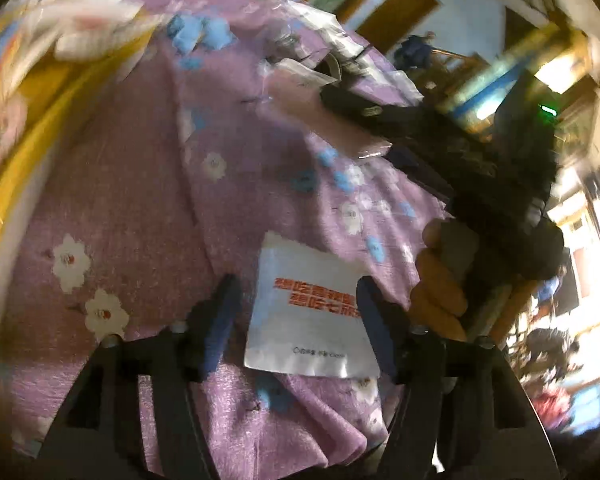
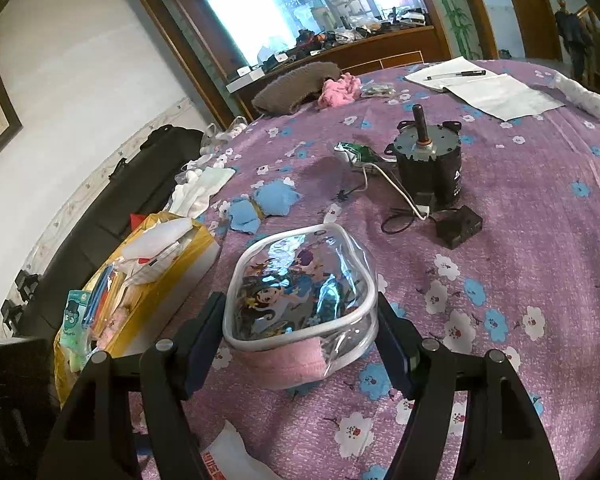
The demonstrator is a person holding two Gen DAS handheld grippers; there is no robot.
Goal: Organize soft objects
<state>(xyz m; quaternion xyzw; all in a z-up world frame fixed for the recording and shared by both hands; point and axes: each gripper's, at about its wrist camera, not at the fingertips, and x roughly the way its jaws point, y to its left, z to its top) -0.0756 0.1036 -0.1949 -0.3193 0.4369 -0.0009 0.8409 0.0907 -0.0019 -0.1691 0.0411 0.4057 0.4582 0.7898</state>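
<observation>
Gripping the pouch [image 2: 300,304] across its near end, the right gripper [image 2: 300,332] has a finger [image 2: 202,334] pressed against each side of the white piping. The pouch sits on the surface [image 2: 500,208], just right of the yellow box [image 2: 172,276]. It is clear, printed vinyl with something pink [image 2: 296,364] folded inside. It looks light and floppy, and the film is probably slick. The piped rim is the stiffest part, so a hold there should slip less than one on the bulging top, which would likely just dent.

The left gripper [image 1: 296,320] hangs with fingers apart over a white packet [image 1: 308,320] with red print. The packet lies flat on the cloth between the two fingers, and nothing is pinched. It seems thin, light and limp. Lying flat, it gives little edge to catch. Nipping one free border, or pressing down and pinching it together with a fold of cloth, looks the likeliest way in. The view there is blurred, so whether a finger touches it I cannot tell.
</observation>
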